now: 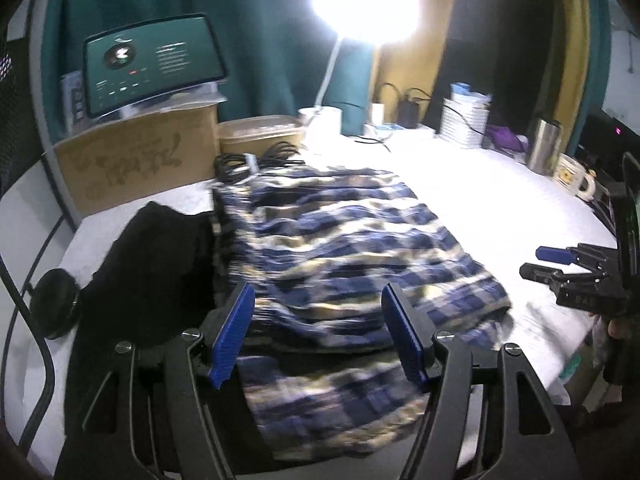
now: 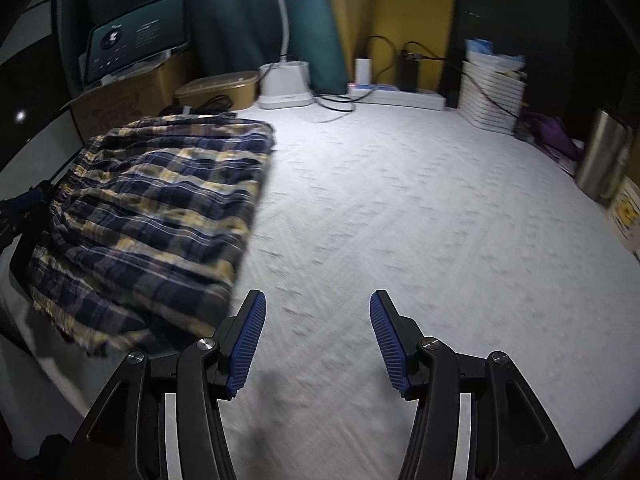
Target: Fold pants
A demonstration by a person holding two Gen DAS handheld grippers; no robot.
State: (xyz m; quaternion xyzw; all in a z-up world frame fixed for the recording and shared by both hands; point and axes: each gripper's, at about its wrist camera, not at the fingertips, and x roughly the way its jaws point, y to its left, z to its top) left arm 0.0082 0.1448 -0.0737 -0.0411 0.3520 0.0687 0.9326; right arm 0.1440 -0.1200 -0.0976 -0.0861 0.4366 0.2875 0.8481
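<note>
The pants (image 1: 340, 252) lie in a doubled plaid stack at the worktop's (image 2: 420, 220) nine-o'clock side, looking already folded — a judgement only. Both tongs gape wide and hold nothing: the left tongs (image 1: 318, 336) hover over the near hem, the right tongs (image 2: 318, 336) over bare surface at three o'clock, likely leaving room. A black cloth (image 1: 152, 264) touches the stack's left edge; cables (image 1: 256, 160) and a box (image 1: 136, 164) crowd its far end — little slack for shifting it.
</note>
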